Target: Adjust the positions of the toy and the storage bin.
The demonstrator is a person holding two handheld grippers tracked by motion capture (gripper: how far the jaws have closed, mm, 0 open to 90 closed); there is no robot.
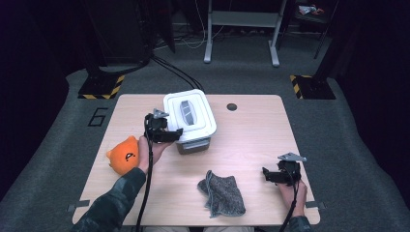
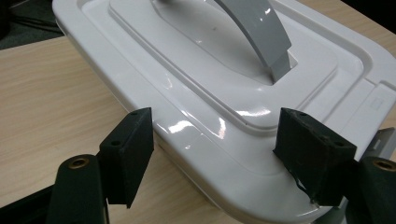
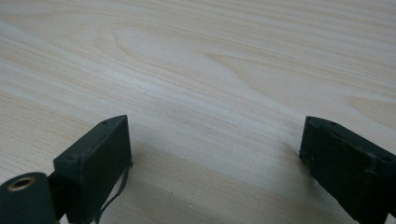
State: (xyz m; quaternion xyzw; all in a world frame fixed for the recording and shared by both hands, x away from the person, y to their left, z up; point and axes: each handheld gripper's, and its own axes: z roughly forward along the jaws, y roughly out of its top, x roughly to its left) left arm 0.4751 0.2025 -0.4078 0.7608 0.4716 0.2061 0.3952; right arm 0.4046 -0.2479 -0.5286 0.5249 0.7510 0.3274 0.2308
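On the pale wooden counter (image 1: 251, 140), I am bringing my left claw (image 1: 175, 135) to the near corner of the white lidded plastic box (image 1: 189, 118), its long axis and grey handle (image 2: 254, 28) running away from me toward the far edge. Jaws spread, gripping nothing; best squared on the rim. My right claw (image 1: 267, 175) is resting spread, empty.

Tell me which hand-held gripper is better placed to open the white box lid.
Left. The left hand-held gripper is open right at the lid's edge of the white box; the right hand-held gripper waits open over bare table, apart from it.
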